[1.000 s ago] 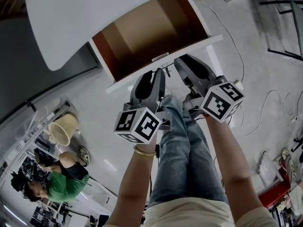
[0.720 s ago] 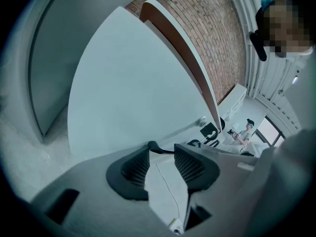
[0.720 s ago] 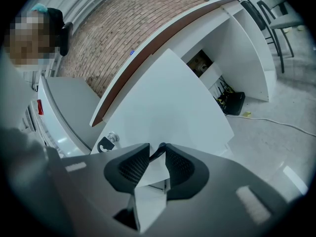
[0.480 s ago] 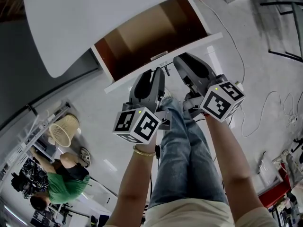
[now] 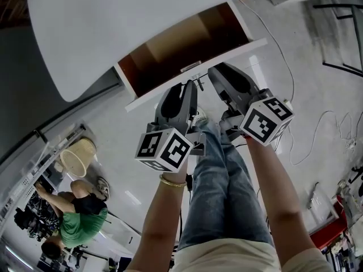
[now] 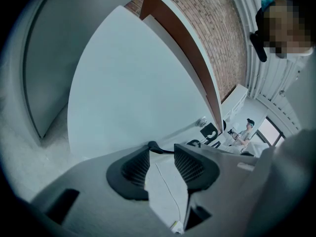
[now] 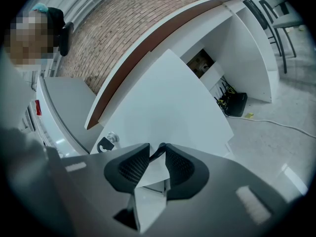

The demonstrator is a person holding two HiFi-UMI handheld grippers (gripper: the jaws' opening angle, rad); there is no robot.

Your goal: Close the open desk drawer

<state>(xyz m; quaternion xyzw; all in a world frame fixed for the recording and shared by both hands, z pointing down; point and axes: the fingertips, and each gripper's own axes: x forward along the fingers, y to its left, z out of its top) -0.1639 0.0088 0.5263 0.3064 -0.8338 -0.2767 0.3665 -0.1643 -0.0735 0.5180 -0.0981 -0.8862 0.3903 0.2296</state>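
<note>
In the head view the desk drawer stands partly out from under the white desk top, its brown inside showing. Its white front panel faces me. My left gripper and right gripper sit side by side with their tips at that panel, near its small metal handle. The left gripper view is filled by the white panel, with the left gripper open and nothing between its pads. The right gripper is also open and empty, against the panel.
My legs in jeans are below the grippers. A wicker basket and a person in a green shirt are at the lower left. Cables trail over the floor at the right, and a black chair frame stands at the top right.
The drawer has slid a little further under the desk top, so less of its brown inside shows. Both grippers have stayed at its front panel and gone in with it.
</note>
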